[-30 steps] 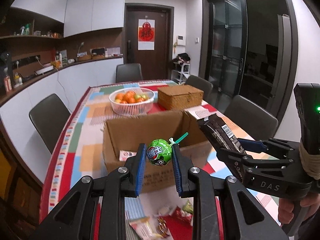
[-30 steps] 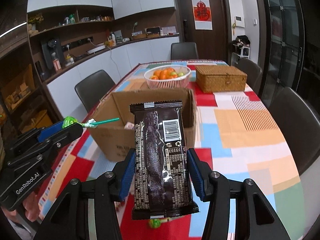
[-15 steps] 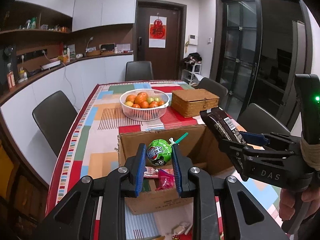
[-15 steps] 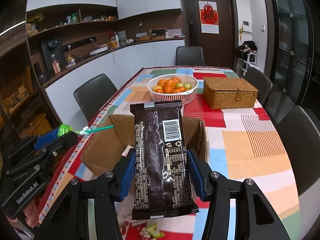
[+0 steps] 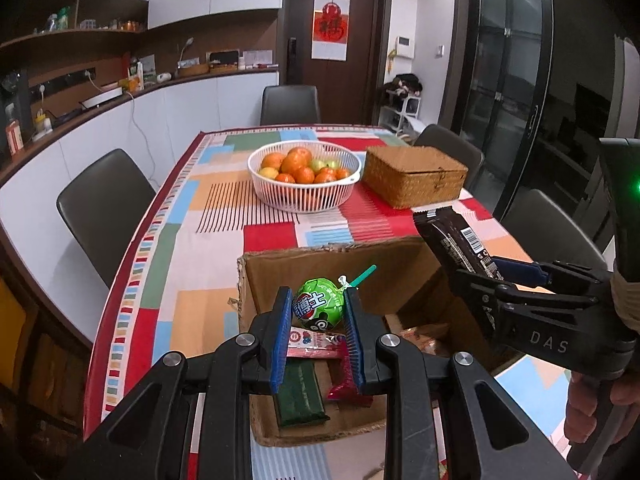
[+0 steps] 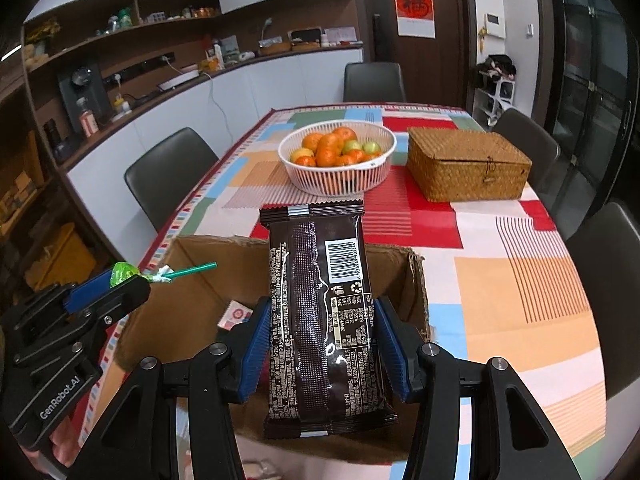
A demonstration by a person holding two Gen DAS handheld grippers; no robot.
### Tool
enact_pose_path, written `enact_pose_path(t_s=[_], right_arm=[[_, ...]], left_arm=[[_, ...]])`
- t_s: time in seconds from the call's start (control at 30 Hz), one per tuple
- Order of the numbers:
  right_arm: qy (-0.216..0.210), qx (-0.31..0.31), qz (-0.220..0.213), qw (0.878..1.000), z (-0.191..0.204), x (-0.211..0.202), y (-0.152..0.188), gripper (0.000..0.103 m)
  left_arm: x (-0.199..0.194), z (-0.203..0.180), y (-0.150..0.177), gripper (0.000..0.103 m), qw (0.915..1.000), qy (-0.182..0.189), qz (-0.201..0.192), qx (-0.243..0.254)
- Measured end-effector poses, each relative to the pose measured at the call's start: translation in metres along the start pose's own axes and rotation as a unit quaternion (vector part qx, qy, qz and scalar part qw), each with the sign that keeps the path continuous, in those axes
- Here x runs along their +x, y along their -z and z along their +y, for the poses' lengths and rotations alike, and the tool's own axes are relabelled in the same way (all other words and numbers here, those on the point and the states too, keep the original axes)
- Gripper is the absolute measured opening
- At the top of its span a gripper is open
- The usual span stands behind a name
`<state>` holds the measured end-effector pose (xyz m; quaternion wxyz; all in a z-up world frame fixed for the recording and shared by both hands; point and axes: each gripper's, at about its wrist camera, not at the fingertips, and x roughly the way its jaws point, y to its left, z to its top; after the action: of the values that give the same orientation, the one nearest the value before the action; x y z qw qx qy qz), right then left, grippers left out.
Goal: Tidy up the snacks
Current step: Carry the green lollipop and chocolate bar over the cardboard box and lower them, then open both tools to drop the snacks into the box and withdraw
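My left gripper [image 5: 318, 308] is shut on a green-wrapped lollipop [image 5: 320, 306] whose teal stick [image 5: 362, 275] points up and right. It hangs over the open cardboard box [image 5: 320, 258], which holds a green bar [image 5: 299, 396] and red-and-white packets [image 5: 316, 340]. My right gripper [image 6: 322, 334] is shut on a tall dark brown snack pack [image 6: 320, 300] with a barcode, held upright above the same box [image 6: 192, 280]. In the right wrist view the left gripper [image 6: 116, 286] with the lollipop [image 6: 125, 273] shows at the left. The left wrist view shows the right gripper [image 5: 480, 276] and its pack [image 5: 452, 240] at the right.
A white basket of oranges [image 5: 304, 176] and a lidded wicker box [image 5: 414, 176] stand farther back on the patchwork tablecloth [image 5: 192, 240]. Dark chairs [image 5: 102, 208] ring the table. A counter with shelves runs along the left wall. A person's hand [image 5: 592, 412] holds the right gripper's handle.
Both grippers have travelled forward over the table, from in front of the box to above its opening. The box's contents have come into view. Both grips are unchanged.
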<state>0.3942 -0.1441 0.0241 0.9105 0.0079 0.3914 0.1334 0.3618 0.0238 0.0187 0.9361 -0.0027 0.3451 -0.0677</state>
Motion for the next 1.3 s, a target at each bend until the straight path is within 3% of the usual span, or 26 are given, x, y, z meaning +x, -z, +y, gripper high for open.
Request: enact_pose_path(t_s=[0.13, 0.2, 0.27, 0.53, 0.83, 1.3], right_arm=[[-0.001, 0.008, 0.012, 1.0, -0.002, 0.011, 0.004, 0.051], [0.002, 0.005, 0.014, 1.0, -0.002, 0.014, 0.005, 0.052], [0.012, 0.001, 0.004, 1.0, -0.002, 0.013, 0.006, 0.058], [0.024, -0.018, -0.029, 0.999, 0.007, -0.023, 0.025, 0.062], [-0.012, -0.032, -0.046, 0.998, 0.024, -0.064, 0.059, 0.062], [-0.024, -0.06, -0.04, 0.997, 0.048, -0.091, 0.116, 0.062]], left_arm=[[0.01, -0.001, 0.002, 0.027, 0.9999, -0.005, 0.012, 0.004], [0.01, 0.0, 0.002, 0.045, 0.9998, -0.014, 0.015, 0.005], [0.004, -0.001, 0.005, 0.052, 0.9999, -0.013, 0.005, 0.003], [-0.039, -0.008, 0.022, 0.057, 0.9995, -0.016, -0.017, 0.021], [-0.089, -0.014, 0.047, 0.057, 0.9988, -0.005, -0.045, 0.019], [-0.121, -0.01, 0.108, 0.059, 0.9995, -0.022, -0.019, 0.01]])
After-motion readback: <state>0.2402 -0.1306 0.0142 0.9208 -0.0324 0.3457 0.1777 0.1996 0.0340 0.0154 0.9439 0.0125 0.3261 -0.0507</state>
